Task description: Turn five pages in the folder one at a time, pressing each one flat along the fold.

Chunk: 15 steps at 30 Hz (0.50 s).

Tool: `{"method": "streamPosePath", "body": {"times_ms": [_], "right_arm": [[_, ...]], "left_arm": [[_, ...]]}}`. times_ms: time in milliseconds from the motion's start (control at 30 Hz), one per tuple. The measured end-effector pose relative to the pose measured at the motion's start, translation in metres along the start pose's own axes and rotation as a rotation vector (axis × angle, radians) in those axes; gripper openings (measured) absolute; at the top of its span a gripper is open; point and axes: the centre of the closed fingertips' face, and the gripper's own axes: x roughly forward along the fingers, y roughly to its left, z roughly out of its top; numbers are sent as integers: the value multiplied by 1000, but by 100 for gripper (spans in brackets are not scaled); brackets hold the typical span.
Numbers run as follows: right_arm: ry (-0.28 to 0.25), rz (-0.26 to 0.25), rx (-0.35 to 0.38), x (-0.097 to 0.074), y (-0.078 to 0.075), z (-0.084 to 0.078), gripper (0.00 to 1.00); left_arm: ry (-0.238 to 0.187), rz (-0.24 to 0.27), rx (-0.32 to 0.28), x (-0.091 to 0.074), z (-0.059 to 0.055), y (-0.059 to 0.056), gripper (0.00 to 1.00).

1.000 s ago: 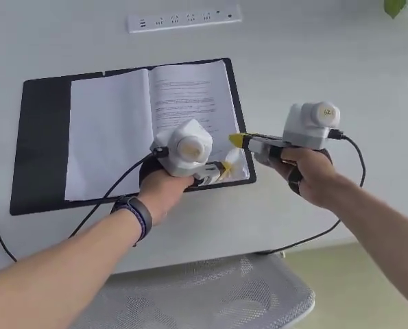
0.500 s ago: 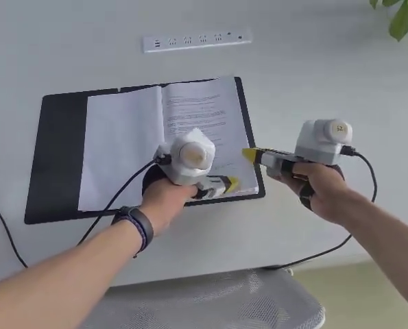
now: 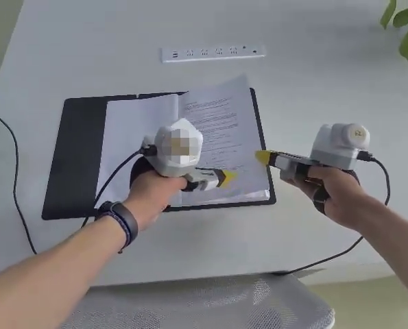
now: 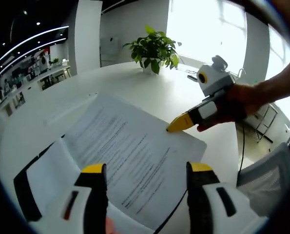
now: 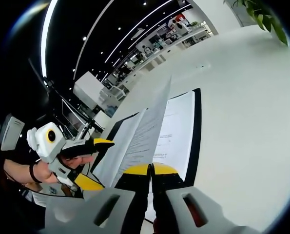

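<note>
White tabletop [image 3: 327, 68], power strip [image 3: 212, 53] up top, plant [image 3: 404, 27] cut off in the corner. The open folder [image 3: 73, 164] sits mid-table. Its printed page [image 3: 224, 123] is lifted at the right edge, with text too small to read. Left tongs [image 3: 219, 179] hide its lower part and gape wide over it, gripping nothing. Right tongs [image 3: 264, 157] are closed, tip at that edge, can't tell if paper's pinched.

Your folder [image 3: 73, 157] has a matt black cover; its page [image 3: 221, 127] is thin, matt white paper. The desk [image 3: 327, 82] is smooth and white with a soft sheen. Your left tongs [image 4: 145, 170] and right tongs [image 5: 151, 169] are white plastic, yellow-tipped.
</note>
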Motion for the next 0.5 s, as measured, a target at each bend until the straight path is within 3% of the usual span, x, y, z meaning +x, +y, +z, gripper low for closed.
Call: {"method": "streamPosePath", "body": {"times_ms": [367,500], "right_arm": [[-11,20,-42,-5,33,10,0],[-44,62,-31,-7,50,19,0]], "left_arm": [[-11,52,-41,-44,-20,25,67],[-17,78,-60,-61,-25,33,68]]}}
